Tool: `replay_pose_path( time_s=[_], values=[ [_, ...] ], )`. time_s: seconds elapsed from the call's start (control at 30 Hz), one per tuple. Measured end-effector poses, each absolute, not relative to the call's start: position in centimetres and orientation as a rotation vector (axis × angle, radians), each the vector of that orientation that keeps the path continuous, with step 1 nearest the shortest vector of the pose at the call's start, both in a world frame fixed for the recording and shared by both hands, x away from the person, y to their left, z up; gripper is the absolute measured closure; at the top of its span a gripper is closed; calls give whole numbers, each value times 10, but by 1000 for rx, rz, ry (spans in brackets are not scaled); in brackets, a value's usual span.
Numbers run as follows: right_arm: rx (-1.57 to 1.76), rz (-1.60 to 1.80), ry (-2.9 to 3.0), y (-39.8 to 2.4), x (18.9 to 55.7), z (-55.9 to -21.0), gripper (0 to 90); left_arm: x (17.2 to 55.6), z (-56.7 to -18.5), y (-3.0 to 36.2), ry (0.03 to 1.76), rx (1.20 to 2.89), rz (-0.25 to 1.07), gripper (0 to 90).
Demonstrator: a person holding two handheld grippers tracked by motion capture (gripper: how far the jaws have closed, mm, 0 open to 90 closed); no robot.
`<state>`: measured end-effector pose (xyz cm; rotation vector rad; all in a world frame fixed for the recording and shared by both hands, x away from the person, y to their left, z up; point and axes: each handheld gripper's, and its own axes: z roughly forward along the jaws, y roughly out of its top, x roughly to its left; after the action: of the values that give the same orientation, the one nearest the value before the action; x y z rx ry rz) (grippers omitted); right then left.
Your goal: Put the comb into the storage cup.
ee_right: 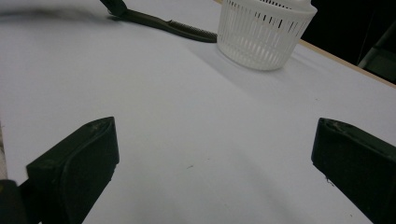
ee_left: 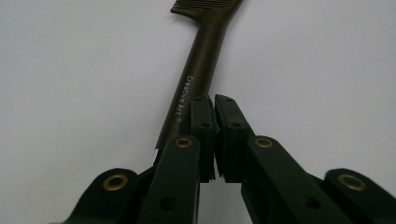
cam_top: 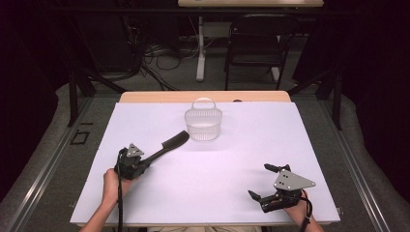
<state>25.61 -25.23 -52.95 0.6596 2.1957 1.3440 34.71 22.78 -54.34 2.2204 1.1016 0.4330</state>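
Near the table's left edge, your left gripper [cam_top: 145,163] sits almost clenched beside the comb [cam_top: 167,145] handle; your right gripper [cam_top: 263,181] is released, empty.

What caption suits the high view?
Left gripper grips a black plastic comb beside a white slotted plastic basket; right gripper rests open.

We see a white slatted basket [cam_top: 203,124] with a hoop handle standing upright toward the far side of the bench [cam_top: 241,164], whose pale sheet leaves a wooden strip bare at the back. Beyond it, a dark folding chair [cam_top: 255,46] and floor cables [cam_top: 159,60].
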Motion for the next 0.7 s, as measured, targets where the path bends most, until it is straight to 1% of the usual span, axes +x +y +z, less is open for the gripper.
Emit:
replay_pose_path(
  time_s=[0.13, 0.23, 0.37, 0.4, 0.43, 0.47, 0.5, 0.57, 0.63, 0.7],
  values=[
    [664, 1349, 2192, -253, 256, -529, 5, 343, -535, 226, 1046, 2203, 404, 757],
    [657, 1348, 2192, -253, 255, -529, 5, 341, -529, 225, 1026, 2184, 416, 636],
    [659, 1348, 2191, -252, 256, -529, 5, 344, -527, 228, 1031, 2176, 397, 480],
    [660, 1348, 2193, -252, 256, -529, 5, 345, -527, 229, 1024, 2175, 389, 425],
    [663, 1348, 2194, -252, 256, -530, 5, 346, -526, 230, 1003, 2179, 367, 404],
    [681, 1345, 2187, -252, 258, -530, 5, 347, -526, 231, 1000, 2183, 358, 326],
    [681, 1345, 2187, -252, 258, -530, 5, 348, -526, 231, 994, 2181, 348, 326],
    [689, 1338, 2195, -253, 258, -531, 5, 351, -526, 232, 982, 2185, 338, 287],
    [689, 1335, 2198, -253, 259, -531, 5, 353, -525, 232, 970, 2193, 323, 203],
    [687, 1341, 2194, -252, 258, -531, 5, 354, -524, 232, 960, 2200, 313, 174]
  ],
)
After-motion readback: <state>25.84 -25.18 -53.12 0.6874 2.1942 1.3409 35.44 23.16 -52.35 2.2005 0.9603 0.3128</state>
